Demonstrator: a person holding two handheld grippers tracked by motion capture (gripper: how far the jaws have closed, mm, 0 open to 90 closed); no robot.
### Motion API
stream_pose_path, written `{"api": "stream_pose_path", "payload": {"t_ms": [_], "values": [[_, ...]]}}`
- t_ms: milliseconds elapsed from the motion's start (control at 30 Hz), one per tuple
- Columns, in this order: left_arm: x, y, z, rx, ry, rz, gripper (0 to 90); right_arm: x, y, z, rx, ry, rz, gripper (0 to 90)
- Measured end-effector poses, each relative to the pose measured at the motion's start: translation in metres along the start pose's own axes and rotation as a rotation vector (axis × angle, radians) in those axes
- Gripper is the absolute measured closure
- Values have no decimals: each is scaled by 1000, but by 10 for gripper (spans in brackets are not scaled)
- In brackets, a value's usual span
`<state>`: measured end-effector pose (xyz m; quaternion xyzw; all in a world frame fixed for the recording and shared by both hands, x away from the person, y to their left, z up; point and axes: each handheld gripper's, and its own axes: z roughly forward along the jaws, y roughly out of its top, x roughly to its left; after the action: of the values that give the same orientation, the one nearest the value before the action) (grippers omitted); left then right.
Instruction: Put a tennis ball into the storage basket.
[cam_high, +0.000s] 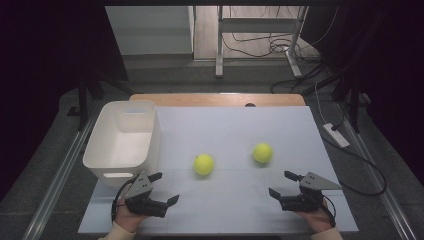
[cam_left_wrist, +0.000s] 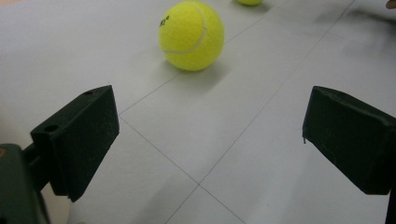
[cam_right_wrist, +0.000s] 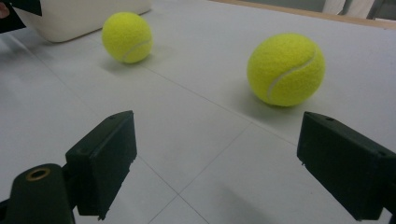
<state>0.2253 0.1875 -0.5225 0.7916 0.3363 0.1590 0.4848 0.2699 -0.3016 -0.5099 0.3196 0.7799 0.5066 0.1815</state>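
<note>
White bin (cam_high: 102, 150) w/ nothing inside; tennis balls (cam_high: 204, 164) on table.

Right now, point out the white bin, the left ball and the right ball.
bin (cam_high: 102, 145), high view, on its left rim.
left ball (cam_high: 203, 164), high view, on its middle.
right ball (cam_high: 262, 153), high view, on its middle.

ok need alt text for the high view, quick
Two yellow tennis balls, left and right, lie on a white table. A white bin stands left; the left gripper and right gripper wait open at the near edge.
</note>
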Motion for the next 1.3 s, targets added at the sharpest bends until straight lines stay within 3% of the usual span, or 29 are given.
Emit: {"api": "stream_pose_path", "payload": {"t_ms": [1300], "values": [[-2,6,0,-3,15,-10,45,2,-1,1,10,1,-16,122]]}}
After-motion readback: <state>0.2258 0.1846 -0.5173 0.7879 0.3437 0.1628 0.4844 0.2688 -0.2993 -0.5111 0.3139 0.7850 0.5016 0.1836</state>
